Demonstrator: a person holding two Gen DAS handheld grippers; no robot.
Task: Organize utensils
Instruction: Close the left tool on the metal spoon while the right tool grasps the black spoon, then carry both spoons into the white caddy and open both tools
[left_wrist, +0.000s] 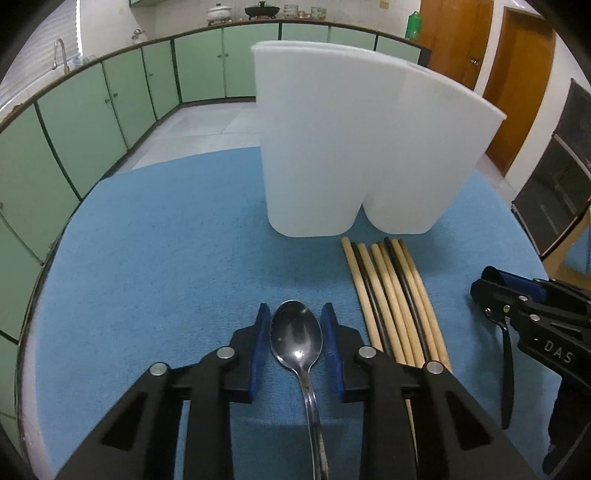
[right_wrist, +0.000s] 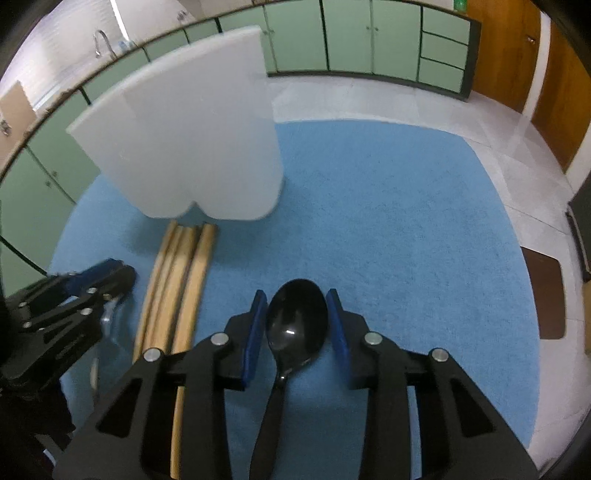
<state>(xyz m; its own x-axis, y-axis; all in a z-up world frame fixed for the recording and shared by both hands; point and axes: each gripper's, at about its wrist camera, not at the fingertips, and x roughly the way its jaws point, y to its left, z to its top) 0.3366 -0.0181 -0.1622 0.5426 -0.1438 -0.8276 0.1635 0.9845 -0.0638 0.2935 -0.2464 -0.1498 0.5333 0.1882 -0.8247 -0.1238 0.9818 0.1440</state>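
Observation:
A steel spoon (left_wrist: 296, 338) lies bowl-forward on the blue cloth between the pads of my left gripper (left_wrist: 295, 325), which is open around it with small gaps each side. A black spoon (right_wrist: 297, 321) lies the same way between the pads of my right gripper (right_wrist: 296, 310), also open. A white two-compartment holder (left_wrist: 354, 147) stands upright behind; it also shows in the right wrist view (right_wrist: 192, 140). Several wooden and black chopsticks (left_wrist: 395, 306) lie side by side between the grippers, also seen in the right wrist view (right_wrist: 177, 280).
The right gripper (left_wrist: 532, 317) shows at the right edge of the left wrist view; the left gripper (right_wrist: 70, 302) shows at the left of the right wrist view. The blue cloth (right_wrist: 406, 221) covers a round table. Green cabinets (left_wrist: 110, 99) and wooden doors (left_wrist: 517, 74) stand beyond.

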